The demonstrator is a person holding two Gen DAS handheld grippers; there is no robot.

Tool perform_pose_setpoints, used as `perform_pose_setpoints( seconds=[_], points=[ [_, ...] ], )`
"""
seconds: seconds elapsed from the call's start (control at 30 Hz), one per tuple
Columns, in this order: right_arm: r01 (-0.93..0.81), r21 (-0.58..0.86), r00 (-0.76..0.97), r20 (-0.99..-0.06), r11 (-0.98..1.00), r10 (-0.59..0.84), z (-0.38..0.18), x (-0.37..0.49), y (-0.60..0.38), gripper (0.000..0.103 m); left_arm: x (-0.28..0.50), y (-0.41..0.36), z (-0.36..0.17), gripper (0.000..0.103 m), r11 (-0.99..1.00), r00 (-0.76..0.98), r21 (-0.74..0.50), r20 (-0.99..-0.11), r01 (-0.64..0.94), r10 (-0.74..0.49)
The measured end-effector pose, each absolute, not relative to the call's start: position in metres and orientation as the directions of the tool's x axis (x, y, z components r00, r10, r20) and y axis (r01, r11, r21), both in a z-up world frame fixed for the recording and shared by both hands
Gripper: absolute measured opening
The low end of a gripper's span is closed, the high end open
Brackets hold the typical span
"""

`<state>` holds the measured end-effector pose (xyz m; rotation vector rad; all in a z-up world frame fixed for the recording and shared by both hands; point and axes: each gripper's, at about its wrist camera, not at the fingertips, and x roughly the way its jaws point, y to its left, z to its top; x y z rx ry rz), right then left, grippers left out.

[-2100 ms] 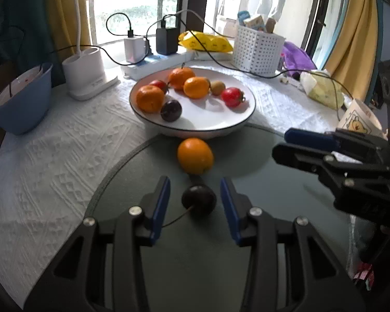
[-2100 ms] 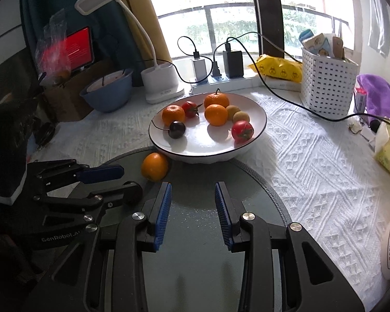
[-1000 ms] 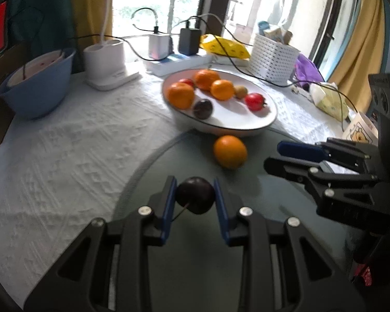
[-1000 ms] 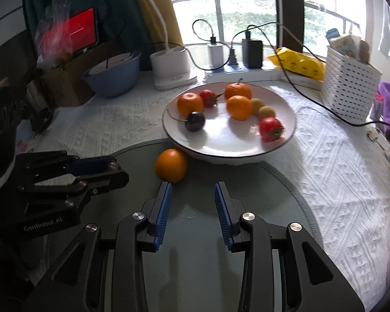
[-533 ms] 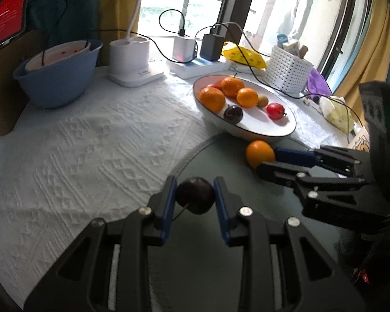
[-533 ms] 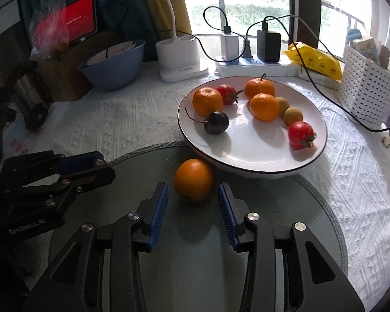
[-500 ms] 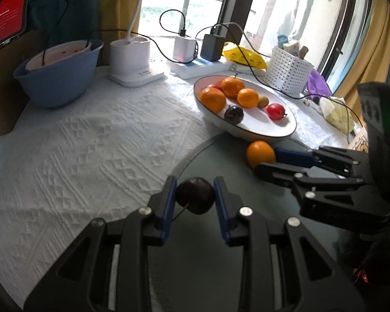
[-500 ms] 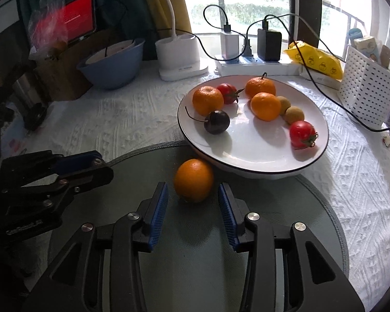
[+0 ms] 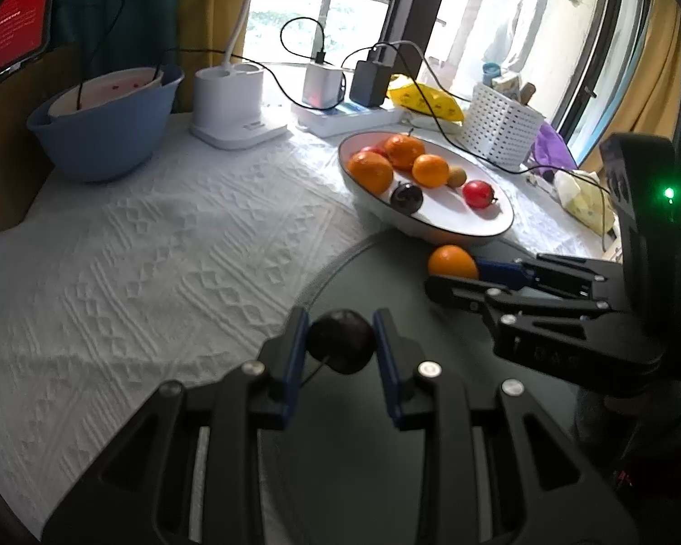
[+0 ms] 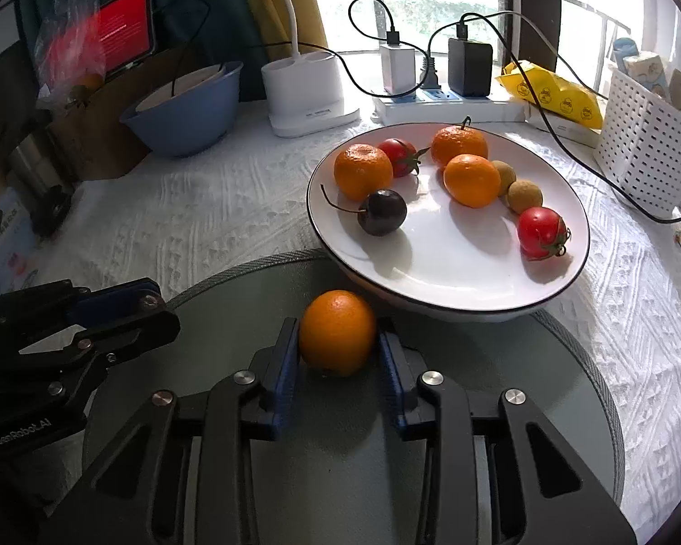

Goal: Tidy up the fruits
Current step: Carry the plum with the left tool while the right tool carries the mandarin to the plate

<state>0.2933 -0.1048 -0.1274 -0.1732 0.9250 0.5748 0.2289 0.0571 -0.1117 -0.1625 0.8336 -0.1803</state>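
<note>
My left gripper (image 9: 340, 340) is shut on a dark cherry (image 9: 340, 340) with a thin stem and holds it above the dark round mat (image 9: 386, 477). My right gripper (image 10: 338, 340) stands around a loose orange (image 10: 338, 331) that rests on the mat just in front of the white plate (image 10: 454, 286); the blue pads touch or nearly touch its sides. The plate holds three oranges, two red tomatoes, a dark cherry (image 10: 381, 211) and two small brown fruits. The orange (image 9: 451, 261) and plate (image 9: 458, 222) also show in the left wrist view.
A blue bowl (image 10: 181, 109), a white lamp base (image 10: 304, 86), a power strip with chargers and cables (image 10: 445, 104), a yellow packet (image 10: 549, 91) and a white basket (image 10: 644, 136) ring the plate at the back. A white textured cloth (image 9: 136, 250) covers the table.
My left gripper closed on the cherry, lifted it and carried it left. My right gripper moved forward until its fingers came around the loose orange.
</note>
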Motion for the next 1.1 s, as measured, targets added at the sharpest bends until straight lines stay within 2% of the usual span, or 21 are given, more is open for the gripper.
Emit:
perform_pose_setpoints(
  seconds=[1.1],
  points=[
    [-0.499, 0.149, 0.513, -0.743, 0.854, 0.429, -0.106, 0.244, -0.171, 0.035, 0.196, -0.020, -0.087, 0.030, 0.964, 0.661, -0.169, -0.703, 0.205, -0.264]
  ],
)
